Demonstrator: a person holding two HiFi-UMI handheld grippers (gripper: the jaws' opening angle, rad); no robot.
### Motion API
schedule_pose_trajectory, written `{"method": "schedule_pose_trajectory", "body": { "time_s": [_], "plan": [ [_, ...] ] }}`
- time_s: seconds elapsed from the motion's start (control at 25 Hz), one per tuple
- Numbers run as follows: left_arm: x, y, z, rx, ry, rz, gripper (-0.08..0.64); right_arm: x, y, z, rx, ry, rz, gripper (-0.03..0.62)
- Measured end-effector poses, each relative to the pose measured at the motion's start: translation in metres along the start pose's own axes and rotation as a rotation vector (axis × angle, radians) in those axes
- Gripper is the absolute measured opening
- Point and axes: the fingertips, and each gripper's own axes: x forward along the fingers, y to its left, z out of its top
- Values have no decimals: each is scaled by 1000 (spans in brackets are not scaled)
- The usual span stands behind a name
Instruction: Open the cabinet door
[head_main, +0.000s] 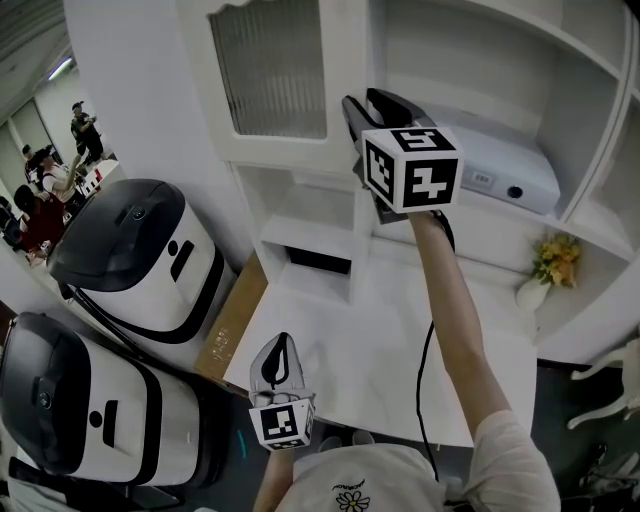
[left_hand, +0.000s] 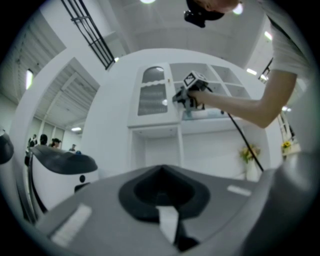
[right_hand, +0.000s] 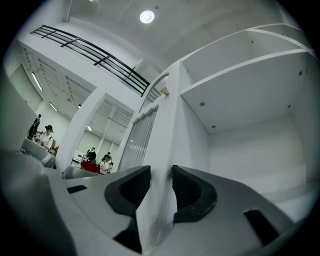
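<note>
The white cabinet door (head_main: 270, 70) with a ribbed glass pane hangs at the upper left of the cabinet. My right gripper (head_main: 350, 108) is raised to the door's free right edge. In the right gripper view the door's edge (right_hand: 150, 145) stands between the two dark pads, which press on it from both sides, so the right gripper (right_hand: 161, 186) is shut on it. The open shelf space lies to the right of that edge. My left gripper (head_main: 280, 352) hangs low over the counter with its pads together and nothing held (left_hand: 162, 192). From there the door (left_hand: 152, 97) and the right gripper (left_hand: 178, 97) show far ahead.
A white counter (head_main: 330, 330) runs under the cabinet. A white device (head_main: 500, 170) sits on the shelf, and a vase of yellow flowers (head_main: 550, 265) stands at the right. Two white and black machines (head_main: 140, 250) (head_main: 80, 400) and a cardboard box (head_main: 235, 320) stand at left. People (head_main: 50, 170) sit far left.
</note>
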Motion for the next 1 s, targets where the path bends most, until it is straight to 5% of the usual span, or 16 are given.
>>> {"method": "schedule_pose_trajectory", "body": {
  "time_s": [0.28,1.0],
  "plan": [
    [1,5,-1,-23,5,14,8,-4,-3,-1,71,-9,8,87],
    [5,22,3,4,2,58,8,-21,13,4,33,-44,91,86]
  ]
}}
